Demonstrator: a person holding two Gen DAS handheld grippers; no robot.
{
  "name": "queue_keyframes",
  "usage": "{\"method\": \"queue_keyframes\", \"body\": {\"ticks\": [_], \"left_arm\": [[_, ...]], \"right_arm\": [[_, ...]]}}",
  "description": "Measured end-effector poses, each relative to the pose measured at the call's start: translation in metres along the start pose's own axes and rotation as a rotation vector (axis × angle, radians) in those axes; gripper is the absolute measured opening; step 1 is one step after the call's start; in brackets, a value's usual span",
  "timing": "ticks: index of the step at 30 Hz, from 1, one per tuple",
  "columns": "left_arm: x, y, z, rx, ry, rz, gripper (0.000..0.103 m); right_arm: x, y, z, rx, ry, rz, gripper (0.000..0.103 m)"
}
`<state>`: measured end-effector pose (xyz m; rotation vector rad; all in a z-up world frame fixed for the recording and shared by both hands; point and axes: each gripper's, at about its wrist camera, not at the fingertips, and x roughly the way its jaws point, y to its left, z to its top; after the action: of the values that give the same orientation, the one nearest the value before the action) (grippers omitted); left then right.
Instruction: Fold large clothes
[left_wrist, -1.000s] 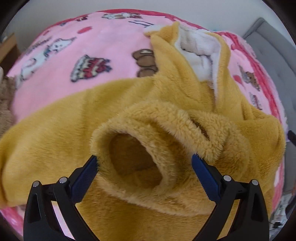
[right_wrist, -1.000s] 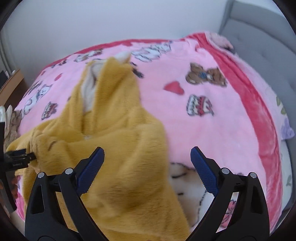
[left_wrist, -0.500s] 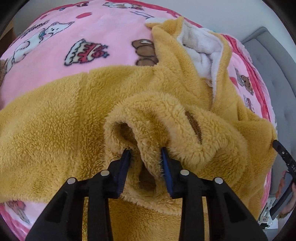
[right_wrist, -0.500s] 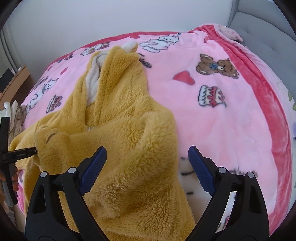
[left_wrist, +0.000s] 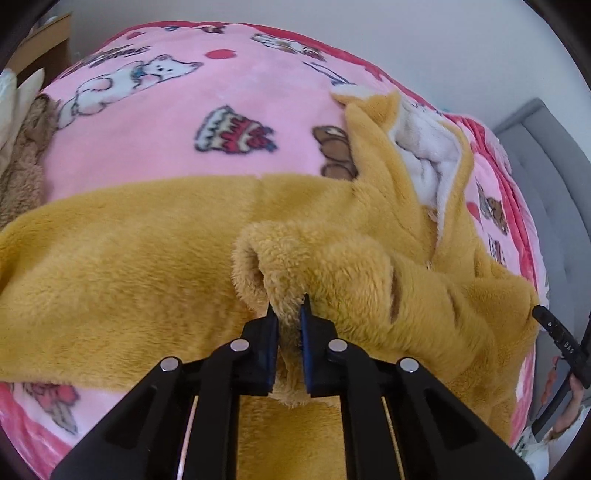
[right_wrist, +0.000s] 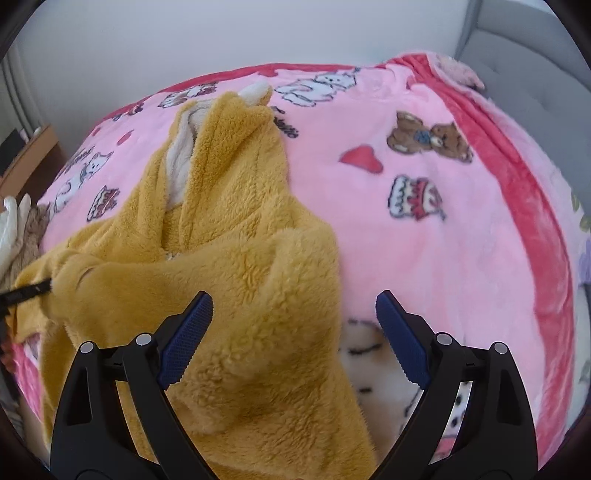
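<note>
A mustard-yellow fleece hooded garment (left_wrist: 155, 251) with a white hood lining (left_wrist: 424, 155) lies spread on a pink cartoon-print blanket (left_wrist: 207, 110). My left gripper (left_wrist: 289, 304) is shut on the cuff (left_wrist: 280, 251) of a sleeve, a fold of fleece pinched between its blue pads. In the right wrist view the same garment (right_wrist: 236, 236) lies at the left, and my right gripper (right_wrist: 294, 310) hangs open over its right edge, nothing pressed between the pads. The left gripper's tip (right_wrist: 33, 290) shows at the far left, gripping the cuff.
A grey padded headboard (right_wrist: 528, 66) stands at the right and a pale wall behind. A wooden piece of furniture (right_wrist: 29, 158) sits at the far left past the bed. A brown plush item (left_wrist: 26, 155) lies at the blanket's left edge.
My left gripper closed on the sleeve cuff, going from wide open around it to pinching it, and moved so the garment sits lower in view. The right gripper barely moved.
</note>
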<state>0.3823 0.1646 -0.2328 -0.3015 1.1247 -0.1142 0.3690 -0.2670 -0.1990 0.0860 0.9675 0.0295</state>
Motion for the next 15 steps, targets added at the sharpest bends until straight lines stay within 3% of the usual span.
{"method": "queue_keyframes", "body": {"ticks": [2,4,7,9,12,14,15], "left_arm": [[-0.002,0.012,0.000,0.019,0.001,0.048,0.010],[0.009,0.025,-0.005,0.014,0.032,0.082,0.010],[0.023,0.040,-0.007,0.007,0.045,0.076,0.010],[0.028,0.042,-0.006,0.012,0.050,0.063,0.011],[0.034,0.041,-0.006,0.039,0.063,0.060,0.012],[0.037,0.036,-0.011,0.073,0.072,0.081,0.012],[0.039,0.036,-0.013,0.071,0.077,0.080,0.012]], "right_arm": [[0.005,-0.001,0.006,0.011,0.002,0.073,0.073],[0.019,0.005,0.011,-0.030,0.045,0.097,0.048],[0.046,0.020,0.012,-0.130,0.091,0.080,0.032],[0.072,0.022,0.008,-0.199,0.127,-0.036,0.028],[0.106,0.000,0.007,-0.135,0.175,-0.051,0.029],[0.119,-0.012,0.012,-0.067,0.182,-0.052,0.040],[0.122,-0.015,0.013,-0.041,0.187,-0.062,0.052]]}}
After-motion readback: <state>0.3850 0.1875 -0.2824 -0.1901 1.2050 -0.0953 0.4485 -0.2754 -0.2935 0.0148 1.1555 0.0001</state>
